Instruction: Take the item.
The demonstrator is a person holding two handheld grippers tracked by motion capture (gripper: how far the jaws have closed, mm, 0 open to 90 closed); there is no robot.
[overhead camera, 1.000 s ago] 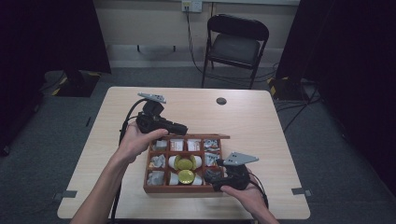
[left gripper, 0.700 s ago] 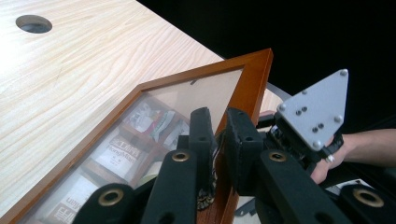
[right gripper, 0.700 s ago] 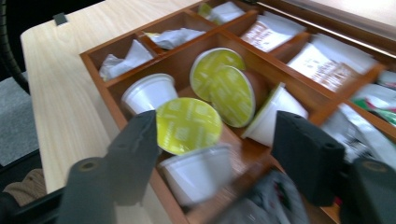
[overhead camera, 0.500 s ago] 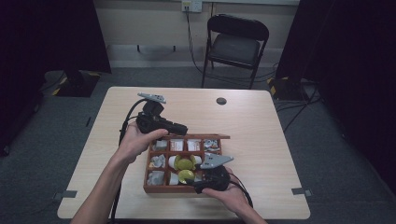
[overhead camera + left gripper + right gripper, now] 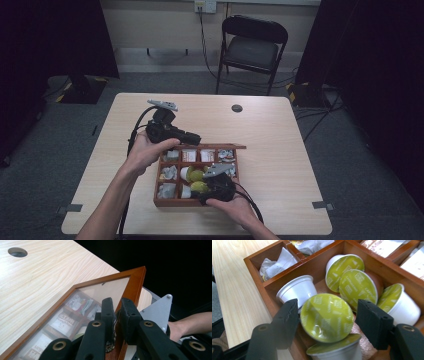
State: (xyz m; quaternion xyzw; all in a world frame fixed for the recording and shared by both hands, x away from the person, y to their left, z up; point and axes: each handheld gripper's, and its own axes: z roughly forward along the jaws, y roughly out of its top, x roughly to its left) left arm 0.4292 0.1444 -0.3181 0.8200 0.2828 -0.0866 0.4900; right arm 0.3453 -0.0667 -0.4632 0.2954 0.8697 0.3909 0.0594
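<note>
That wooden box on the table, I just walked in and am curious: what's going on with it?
A person works at a compartmented wooden box with a gripper in each hand. The left gripper is shut on the frame of the glass lid, holding it raised. The right gripper is down in the middle compartment, its jaws, just closing, either side of a green-topped capsule; the right pad is not yet touching it.

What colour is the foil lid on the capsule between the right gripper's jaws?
Yellow-green lid, clearest in the right gripper view.
</note>
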